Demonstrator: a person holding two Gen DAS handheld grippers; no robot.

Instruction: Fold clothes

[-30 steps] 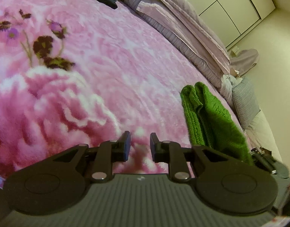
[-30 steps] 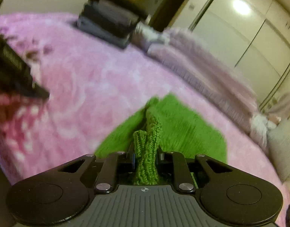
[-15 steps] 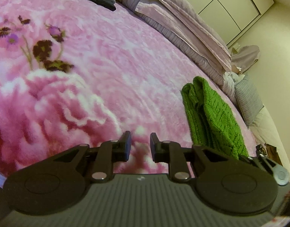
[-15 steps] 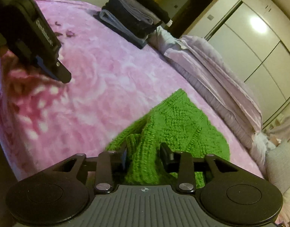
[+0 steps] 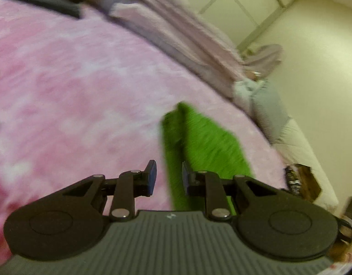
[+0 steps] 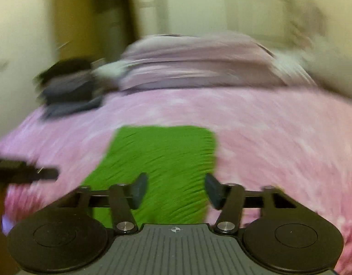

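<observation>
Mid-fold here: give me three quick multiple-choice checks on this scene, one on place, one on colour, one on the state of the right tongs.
1. Where does the sweater lie?
A. on the pink blanket
B. on the dark stack of clothes
C. on the floor

2. What colour is the sweater?
A. grey
B. green
C. lilac

3. How are the right tongs?
A. clamped on the sweater
B. shut on nothing
C. open, holding nothing

Answers:
1 A: the sweater rests flat on the blanket, apart from the dark stack at the far edge.
2 B: it is bright green in both views.
3 C: the right tongs have just been opening; the pads stand apart above the knit, pressing on nothing.
</observation>
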